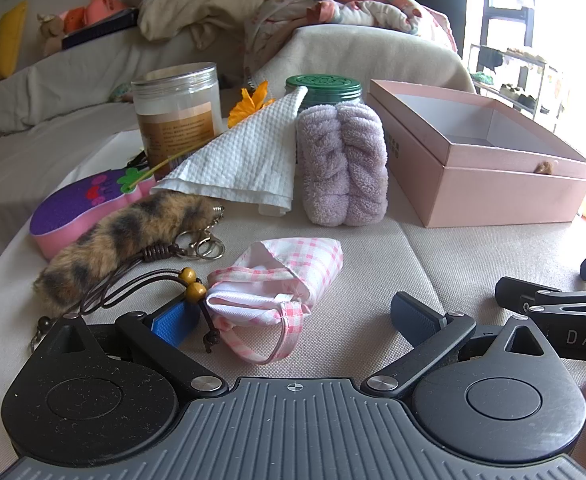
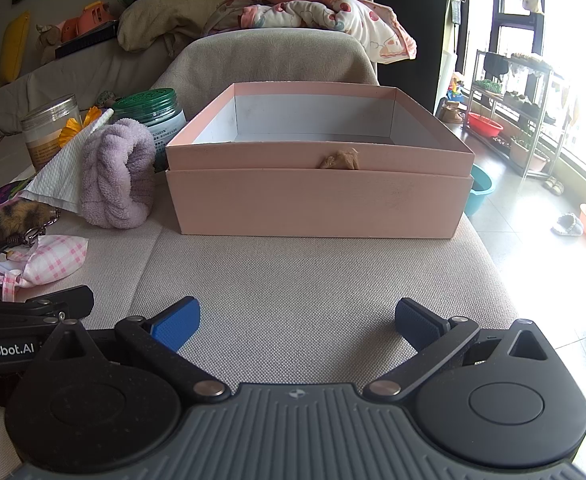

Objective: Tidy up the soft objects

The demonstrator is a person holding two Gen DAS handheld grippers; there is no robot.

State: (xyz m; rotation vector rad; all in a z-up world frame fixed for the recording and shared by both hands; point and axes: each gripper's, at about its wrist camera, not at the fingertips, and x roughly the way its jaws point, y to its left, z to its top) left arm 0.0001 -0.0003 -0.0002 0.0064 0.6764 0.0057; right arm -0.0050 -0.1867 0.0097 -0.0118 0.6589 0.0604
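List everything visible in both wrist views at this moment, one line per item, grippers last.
gingham pouch: 1, pink-white, between left gripper's fingers
furry tail keychain: 1, brown-black, left of pouch
plush roll: 1, lilac, upright beside box
waffle cloth: 1, white, leaning on jars
foam pad: 1, purple-pink, far left
clear jar: 1, behind cloth
green-lid jar: 1, behind roll
box: 1, pink, open, looks empty
left gripper: open
right gripper: open, facing box
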